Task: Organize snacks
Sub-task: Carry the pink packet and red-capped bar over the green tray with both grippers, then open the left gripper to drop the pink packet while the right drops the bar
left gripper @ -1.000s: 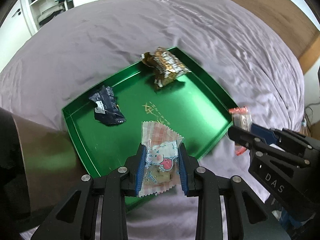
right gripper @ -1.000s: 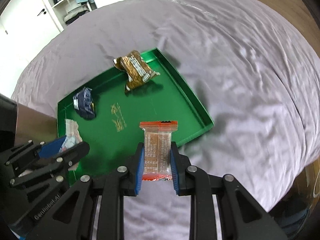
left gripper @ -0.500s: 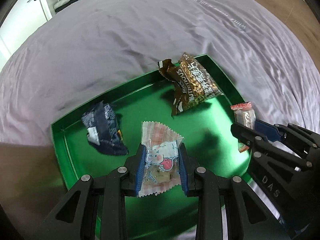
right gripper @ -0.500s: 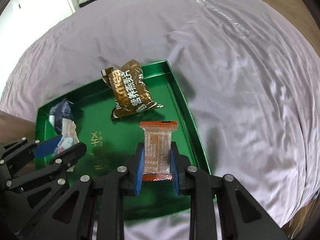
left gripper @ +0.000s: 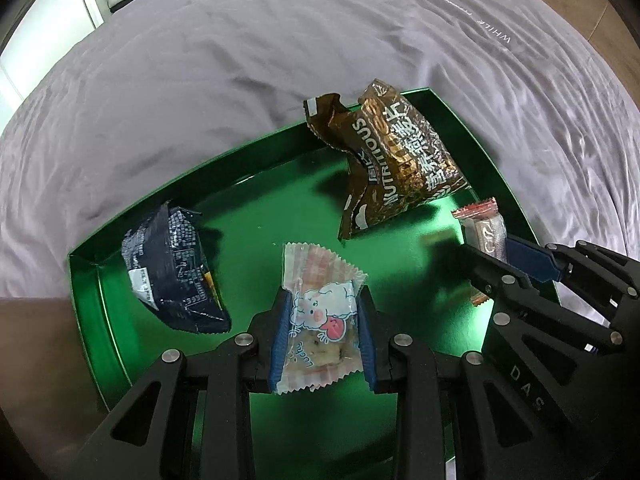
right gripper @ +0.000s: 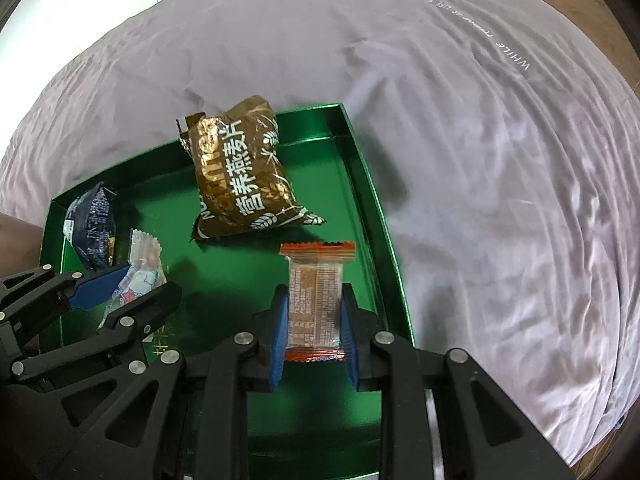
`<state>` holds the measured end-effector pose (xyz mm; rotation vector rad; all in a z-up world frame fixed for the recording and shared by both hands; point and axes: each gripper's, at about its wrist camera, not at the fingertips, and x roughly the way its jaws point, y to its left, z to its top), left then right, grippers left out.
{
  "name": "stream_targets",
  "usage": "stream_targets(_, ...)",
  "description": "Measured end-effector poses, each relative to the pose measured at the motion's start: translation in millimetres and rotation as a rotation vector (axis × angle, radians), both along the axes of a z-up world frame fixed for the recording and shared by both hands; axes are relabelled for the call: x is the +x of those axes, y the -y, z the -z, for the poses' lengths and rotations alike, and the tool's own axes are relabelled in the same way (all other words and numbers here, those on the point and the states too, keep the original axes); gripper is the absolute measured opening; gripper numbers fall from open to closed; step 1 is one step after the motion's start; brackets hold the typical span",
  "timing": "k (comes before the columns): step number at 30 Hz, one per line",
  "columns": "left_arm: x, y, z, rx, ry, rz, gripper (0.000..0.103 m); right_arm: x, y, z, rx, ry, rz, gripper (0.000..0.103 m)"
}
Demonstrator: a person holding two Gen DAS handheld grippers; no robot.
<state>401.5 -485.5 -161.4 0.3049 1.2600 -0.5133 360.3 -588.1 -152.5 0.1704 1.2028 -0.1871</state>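
Two hand-held grippers over a green tray (left gripper: pixel 100 300) that lies on a bed covered with a mauve sheet (left gripper: pixel 240 60). The left gripper (left gripper: pixel 323 334) has its jaws closed narrowly on a clear pink-checked sweet packet (left gripper: pixel 320 320) printed with a cartoon sheep; the right gripper (right gripper: pixel 314 320) is clamped on a slim orange-edged bar (right gripper: pixel 316 296). Each packet stands with its long axis running along the fingers, its free end pointing away from the camera and down toward the tray floor.

The relation that governs the coming release, judged from the task, is vertical: both packets hang above bare green floor, the sheep packet near the middle of the tray, the bar close inside the tray's right-hand wall. Already in the tray are a dark blue pouch (left gripper: pixel 172 272) at the left and a brown oat-flake bag (left gripper: pixel 396 168) at the far side, leaning partly over the far rim. The left gripper is the nearer to the blue pouch, the right to the brown bag; both held packets appear clear of them.

How high the packets' lower ends hang above the floor cannot be read from these steep fisheye views; they are probably not yet touching it. The tray's near edge is hidden behind the gripper bodies. A brown blurred mass at the left border of the left-wrist view cannot be identified.
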Motion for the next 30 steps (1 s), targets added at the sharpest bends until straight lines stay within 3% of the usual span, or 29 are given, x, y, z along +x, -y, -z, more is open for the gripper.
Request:
stream_targets(15, 6, 8, 6, 0.012, 0.012, -0.003, 0.028, -2, 5, 9, -0.013, -0.012, 0.012, 0.0)
stream_targets(22, 3, 9, 4, 0.012, 0.009, -0.007, 0.033, -7, 9, 9, -0.02, -0.019, 0.016, 0.0)
stream_targets(23, 2, 9, 4, 0.013, 0.008, -0.008, 0.033, -7, 9, 8, -0.022, -0.019, 0.016, 0.001)
stream_targets(24, 1, 9, 4, 0.012, 0.007, -0.007, 0.033, -8, 9, 8, -0.02, -0.016, 0.014, 0.012)
stream_targets(30, -1, 4, 4, 0.008, 0.008, -0.016, 0.035, -10, 7, -2, -0.038, -0.006, -0.005, 0.02)
